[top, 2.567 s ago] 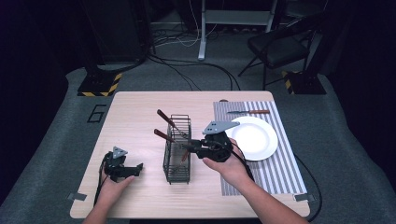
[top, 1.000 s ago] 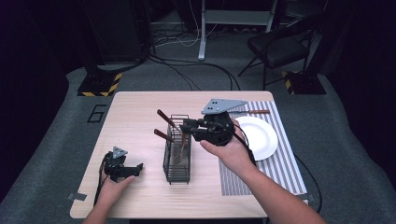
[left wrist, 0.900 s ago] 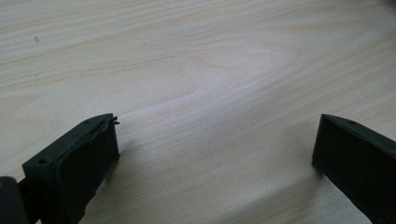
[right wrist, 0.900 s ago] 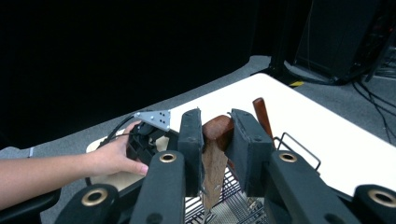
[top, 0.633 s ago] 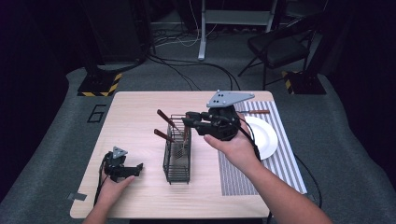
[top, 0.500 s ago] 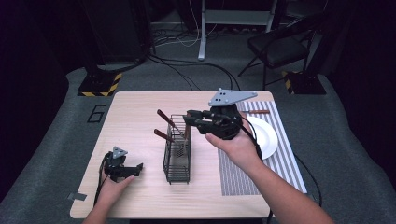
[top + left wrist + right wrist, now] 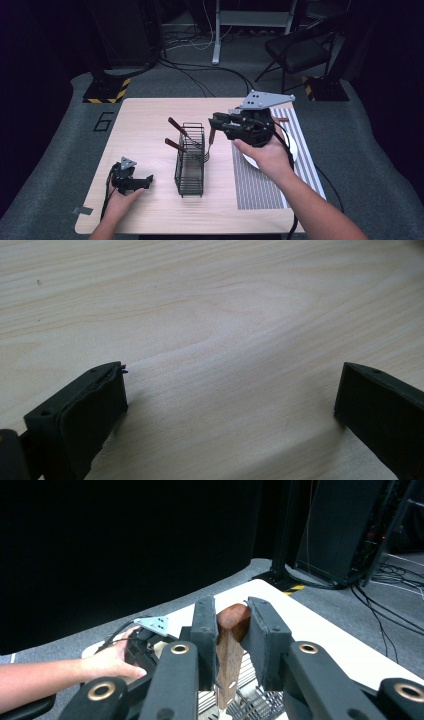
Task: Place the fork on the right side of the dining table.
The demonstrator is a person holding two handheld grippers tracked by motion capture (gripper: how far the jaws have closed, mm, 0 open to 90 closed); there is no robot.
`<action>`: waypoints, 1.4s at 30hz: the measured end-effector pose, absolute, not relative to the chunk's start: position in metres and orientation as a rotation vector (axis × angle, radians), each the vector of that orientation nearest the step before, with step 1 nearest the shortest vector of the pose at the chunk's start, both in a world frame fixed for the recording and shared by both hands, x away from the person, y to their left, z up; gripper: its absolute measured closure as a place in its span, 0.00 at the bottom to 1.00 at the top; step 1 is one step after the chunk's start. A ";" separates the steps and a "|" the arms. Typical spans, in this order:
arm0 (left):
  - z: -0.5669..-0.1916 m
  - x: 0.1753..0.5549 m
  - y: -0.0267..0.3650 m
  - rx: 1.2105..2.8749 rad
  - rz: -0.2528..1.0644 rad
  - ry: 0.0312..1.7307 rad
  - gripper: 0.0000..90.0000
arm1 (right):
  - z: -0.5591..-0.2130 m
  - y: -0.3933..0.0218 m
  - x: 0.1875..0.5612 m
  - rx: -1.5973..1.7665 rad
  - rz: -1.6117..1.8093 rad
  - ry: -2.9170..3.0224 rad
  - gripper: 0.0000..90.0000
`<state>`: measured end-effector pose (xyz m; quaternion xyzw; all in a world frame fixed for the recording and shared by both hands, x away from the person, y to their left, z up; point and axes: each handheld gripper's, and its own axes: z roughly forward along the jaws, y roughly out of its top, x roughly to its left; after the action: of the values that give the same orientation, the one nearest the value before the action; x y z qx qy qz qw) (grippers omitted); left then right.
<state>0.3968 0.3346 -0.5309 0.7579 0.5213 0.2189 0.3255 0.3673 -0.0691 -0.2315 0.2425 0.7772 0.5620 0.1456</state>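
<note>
A: What colours are showing on the table [image 7: 150, 125]?
B: Pale wood grain, a black wire basket [image 7: 190, 160], a grey-and-white striped mat [image 7: 260, 187].
A: And the handle [image 7: 231, 645]?
B: It's showing reddish-brown, between black jaws.

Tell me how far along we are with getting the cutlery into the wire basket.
Done: two wooden-handled pieces stand in the wire basket. In hand: the right gripper is shut on a third wooden handle, hanging just right of the basket's far end, with its lower end near the rim. Left: lower it in and let go. One more utensil seems to lie beyond the plate. The left gripper rests open on the table.
</note>
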 end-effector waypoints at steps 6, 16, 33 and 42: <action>-0.531 0.397 0.335 1.987 0.574 1.366 0.00 | -0.236 -0.080 0.365 0.715 1.607 2.226 0.83; -0.531 0.397 0.335 1.987 0.574 1.366 0.00 | -0.256 -0.103 0.364 0.760 1.605 2.196 0.83; -0.531 0.397 0.335 1.987 0.574 1.366 0.00 | -0.292 -0.133 0.366 0.866 1.575 2.154 0.83; -0.531 0.397 0.335 1.987 0.574 1.366 0.00 | -0.313 -0.147 0.367 0.892 1.550 2.137 0.83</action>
<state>0.3968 0.3346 -0.5309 0.7579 0.5213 0.2189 0.3255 0.3673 -0.1475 -0.3130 0.3150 0.7548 0.5475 0.1769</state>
